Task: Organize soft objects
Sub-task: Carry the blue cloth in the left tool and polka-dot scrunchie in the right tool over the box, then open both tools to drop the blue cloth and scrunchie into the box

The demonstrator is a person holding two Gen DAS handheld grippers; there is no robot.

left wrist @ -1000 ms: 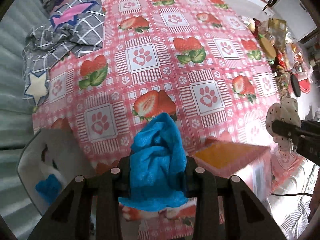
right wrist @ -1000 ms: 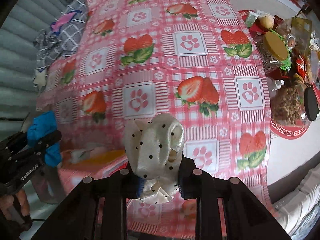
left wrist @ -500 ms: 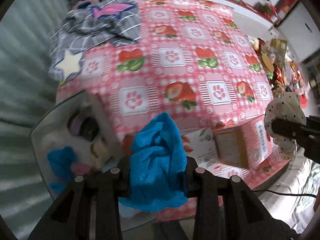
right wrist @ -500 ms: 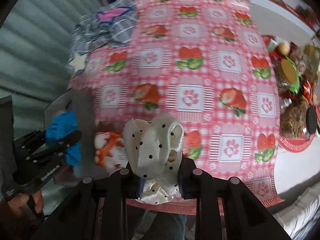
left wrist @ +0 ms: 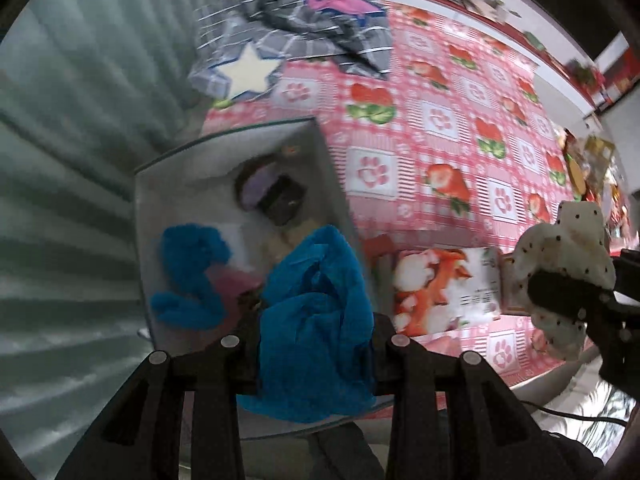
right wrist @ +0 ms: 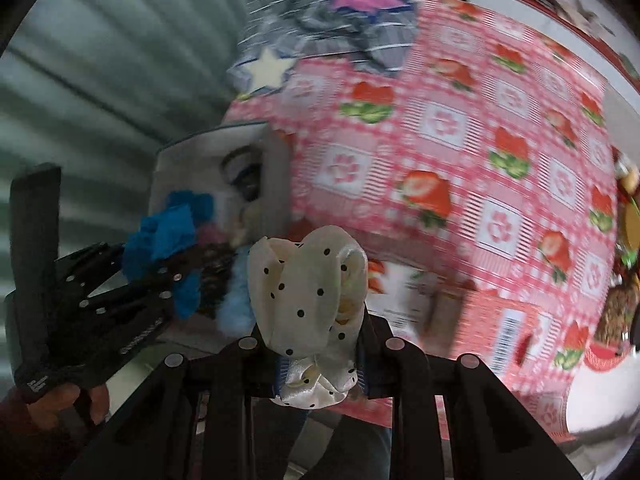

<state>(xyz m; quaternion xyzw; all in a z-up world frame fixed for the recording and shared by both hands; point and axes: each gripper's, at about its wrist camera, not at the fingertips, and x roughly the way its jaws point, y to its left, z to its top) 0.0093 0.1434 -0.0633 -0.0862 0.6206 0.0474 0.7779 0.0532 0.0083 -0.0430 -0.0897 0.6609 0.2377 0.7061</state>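
Note:
My left gripper (left wrist: 314,326) is shut on a crumpled blue cloth (left wrist: 316,320) and holds it over the near side of a grey bin (left wrist: 320,152) off the table's left edge. The bin holds a fuzzy blue item (left wrist: 192,272), a pink piece and a dark item. My right gripper (right wrist: 318,332) is shut on a cream polka-dot scrunchie (right wrist: 308,288), held to the right of the bin near the table's front edge. The scrunchie also shows in the left wrist view (left wrist: 568,264), and the blue cloth in the right wrist view (right wrist: 164,240).
A printed carton (left wrist: 444,288) lies on the strawberry tablecloth (left wrist: 460,120) beside the bin. A grey checked cloth with a star and fish patch (left wrist: 288,40) is at the far left corner. Jars and food clutter (right wrist: 624,240) line the right edge. A corrugated wall (left wrist: 72,160) is on the left.
Both grippers have swung left, away from over the table towards the bin. The blue cloth now hangs over the bin's near side. The scrunchie has come closer to the bin.

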